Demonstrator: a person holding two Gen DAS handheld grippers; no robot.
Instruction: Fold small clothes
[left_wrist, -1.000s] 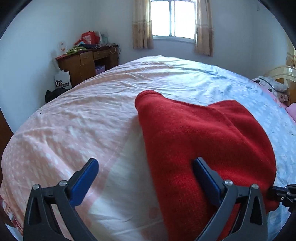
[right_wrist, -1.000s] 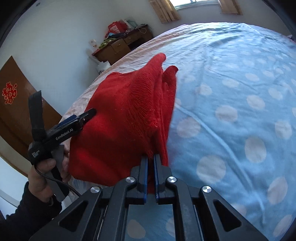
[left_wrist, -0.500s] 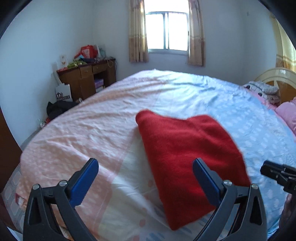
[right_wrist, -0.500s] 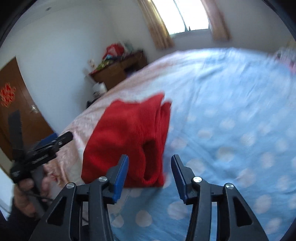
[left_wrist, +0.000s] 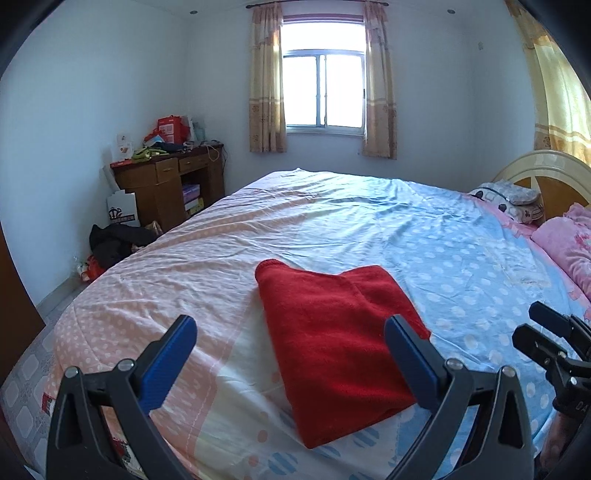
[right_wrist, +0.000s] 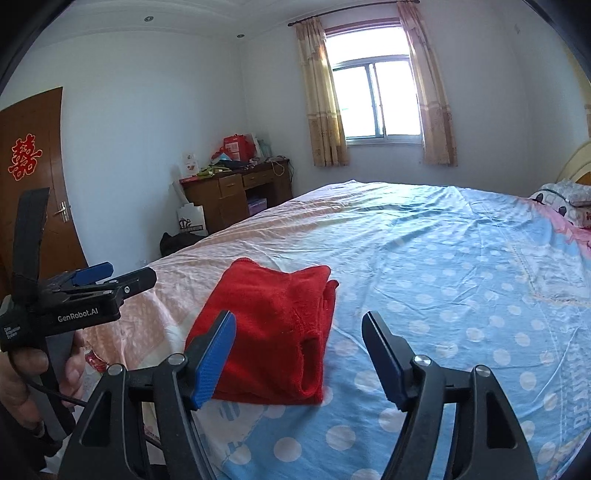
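Observation:
A red knitted garment (left_wrist: 340, 343) lies folded in a flat rectangle on the bed near its front edge; it also shows in the right wrist view (right_wrist: 273, 332). My left gripper (left_wrist: 291, 354) is open and empty, held back above the bed's front edge, apart from the garment. My right gripper (right_wrist: 299, 350) is open and empty, held back from the garment's near end. The left gripper also shows at the left of the right wrist view (right_wrist: 110, 277), held in a hand. The right gripper shows at the right edge of the left wrist view (left_wrist: 546, 332).
The bed (left_wrist: 369, 229) has a pink and blue dotted sheet. Pillows (left_wrist: 509, 195) and a pink blanket (left_wrist: 569, 243) lie at the right by the headboard. A wooden desk (left_wrist: 166, 184) with clutter stands at the far left wall. A brown door (right_wrist: 37, 177) is at the left.
My right gripper has let go of the red garment and opened. Both grippers have drawn back and up from the garment, which now lies flat on the bed.

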